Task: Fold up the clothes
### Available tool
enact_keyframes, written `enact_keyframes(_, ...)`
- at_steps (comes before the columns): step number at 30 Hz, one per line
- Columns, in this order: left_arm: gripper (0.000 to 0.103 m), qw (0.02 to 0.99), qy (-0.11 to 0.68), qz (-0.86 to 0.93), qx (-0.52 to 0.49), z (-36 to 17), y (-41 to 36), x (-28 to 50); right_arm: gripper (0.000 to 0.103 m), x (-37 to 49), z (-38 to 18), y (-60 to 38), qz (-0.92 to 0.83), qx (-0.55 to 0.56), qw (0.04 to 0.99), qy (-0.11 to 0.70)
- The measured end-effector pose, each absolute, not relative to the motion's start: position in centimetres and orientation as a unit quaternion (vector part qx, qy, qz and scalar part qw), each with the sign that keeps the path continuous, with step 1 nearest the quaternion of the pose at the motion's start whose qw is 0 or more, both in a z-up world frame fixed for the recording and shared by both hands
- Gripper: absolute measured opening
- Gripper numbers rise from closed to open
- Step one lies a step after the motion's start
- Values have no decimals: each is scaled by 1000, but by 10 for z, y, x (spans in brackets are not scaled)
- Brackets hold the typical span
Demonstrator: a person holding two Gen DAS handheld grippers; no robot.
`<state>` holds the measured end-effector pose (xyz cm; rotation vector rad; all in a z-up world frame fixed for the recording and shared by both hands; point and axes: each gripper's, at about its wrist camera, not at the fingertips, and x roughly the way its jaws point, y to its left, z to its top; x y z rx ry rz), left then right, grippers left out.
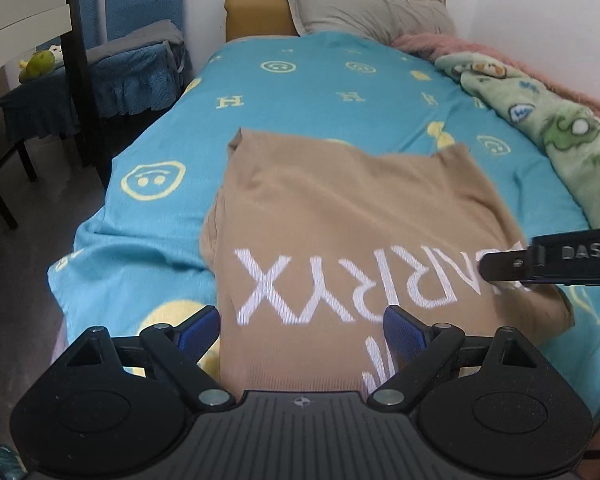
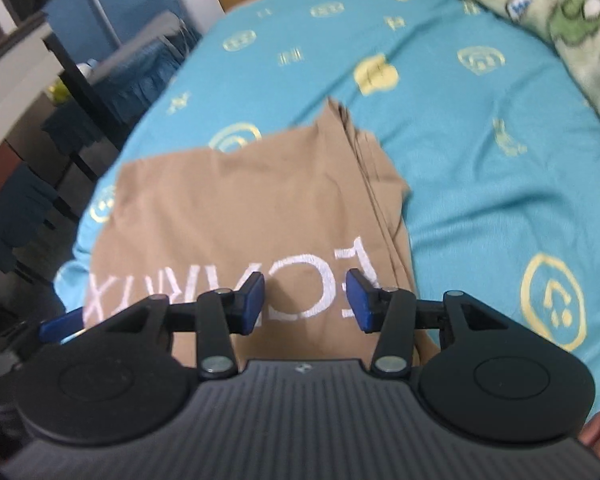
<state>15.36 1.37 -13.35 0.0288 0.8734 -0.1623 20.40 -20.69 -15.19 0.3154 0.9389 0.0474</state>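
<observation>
— Running the count: one tan shirt (image 1: 340, 216) on the bed, white lettering across it, and one turquoise bedspread (image 1: 300, 92) under it.

— Pillows?

— One grey pillow (image 1: 364, 6) at the head. Along the wall side, one green cartoon blanket (image 1: 540, 120) and one pink fuzzy one (image 1: 480, 46) behind it.

— Grippers?

— Two: the left gripper (image 1: 300, 324) and the right gripper (image 2: 305, 298), two blue pads each.

— Beside the bed?

— One blue-covered chair (image 1: 140, 68) for sure, possibly a second beyond it; the edge of the left wrist view is too warped to tell. One green plush toy (image 1: 38, 65) sits there too.
</observation>
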Motion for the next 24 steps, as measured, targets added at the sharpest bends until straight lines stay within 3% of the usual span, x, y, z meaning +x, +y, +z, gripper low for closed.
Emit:
enact_keyframes(4, 91, 903, 424, -63, -39, -122, 28, 146, 48, 202, -155, -208, 23, 155, 879, 451)
enact_keyframes(14, 92, 793, 510, -77, -323, -123, 67, 133, 48, 192, -151, -245, 7, 278, 861, 426)
enact_keyframes(20, 92, 747, 549, -36, -373, -155, 50, 149, 50, 185, -148, -263, -1, 316, 856, 409)
enact_keyframes(24, 97, 756, 510, -41, -409, -167, 58, 156, 50, 177, -144, -273, -7, 333, 854, 399)
